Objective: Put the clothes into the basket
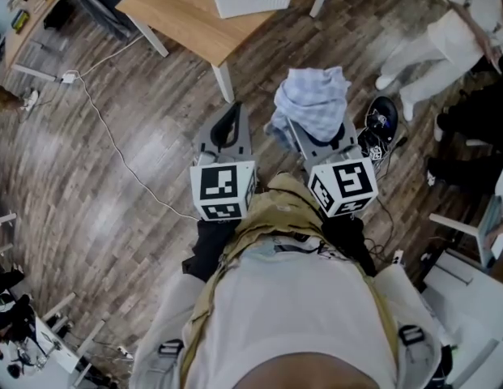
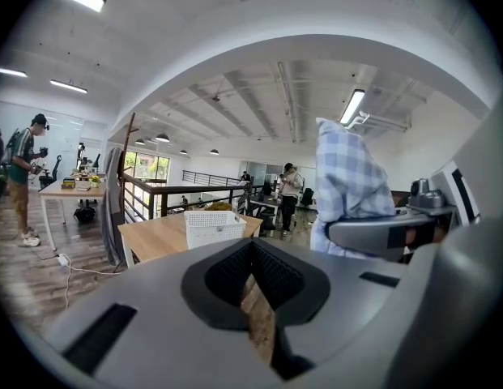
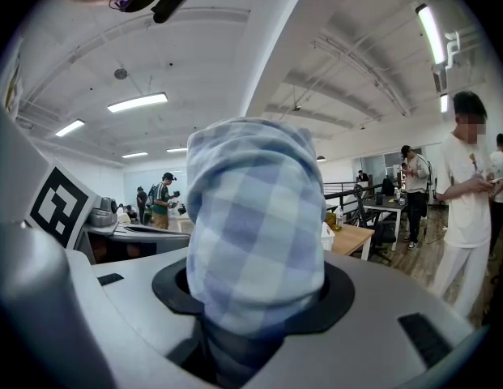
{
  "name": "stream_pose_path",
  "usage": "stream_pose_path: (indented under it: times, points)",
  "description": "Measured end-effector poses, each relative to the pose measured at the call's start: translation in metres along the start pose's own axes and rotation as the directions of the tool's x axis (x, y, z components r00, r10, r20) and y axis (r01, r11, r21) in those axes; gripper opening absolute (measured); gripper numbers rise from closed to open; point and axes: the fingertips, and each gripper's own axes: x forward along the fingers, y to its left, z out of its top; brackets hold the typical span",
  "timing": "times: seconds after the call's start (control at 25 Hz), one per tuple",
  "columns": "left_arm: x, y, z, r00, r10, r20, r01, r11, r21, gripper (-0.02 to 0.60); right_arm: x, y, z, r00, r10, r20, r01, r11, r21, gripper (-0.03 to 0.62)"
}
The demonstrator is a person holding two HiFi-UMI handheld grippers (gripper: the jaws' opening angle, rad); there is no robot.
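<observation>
Right gripper view, checked cloth (image 3: 255,225) fills jaws, basket (image 3: 326,235) mostly hidden

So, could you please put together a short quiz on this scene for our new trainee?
1. True or false: the left hand-held gripper carries a garment.
2. What does the right hand-held gripper hold? A) a shoe B) a blue checked cloth C) nothing
3. Fill in: the white basket stands on a wooden ____.
Key: 1 false, its jaws are together with nothing between them; 2 B; 3 table.
</observation>
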Motion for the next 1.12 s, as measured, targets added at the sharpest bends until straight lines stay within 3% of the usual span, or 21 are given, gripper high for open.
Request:
stream_pose_path:
  times: [0.36, 0.6, 1.12]
  points:
    - [-0.001, 0.027, -0.007, 1.0, 0.022, -0.008, -0.022, 0.999, -0.025, 0.002, 0.016, 0.007, -0.005, 1.0, 0.0, -0.007, 0.001, 1.0, 0.006, 0.232]
    - [0.021, 0.017, -0.018, 0.999, 0.032, -0.027, -0.033, 0.999, -0.032, 0.002, 0.022, -0.027, -0.018, 1.0, -0.014, -0.014, 0.015, 0.999, 0.032, 0.232]
    - [0.171, 0.086, 0.039, 0.994, 0.112, -0.018, -0.113, 0.992, -0.049, 0.002, 0.167, -0.132, 0.026, 1.0, -0.006, 0.007, 0.006, 0.999, 0.05, 0.232]
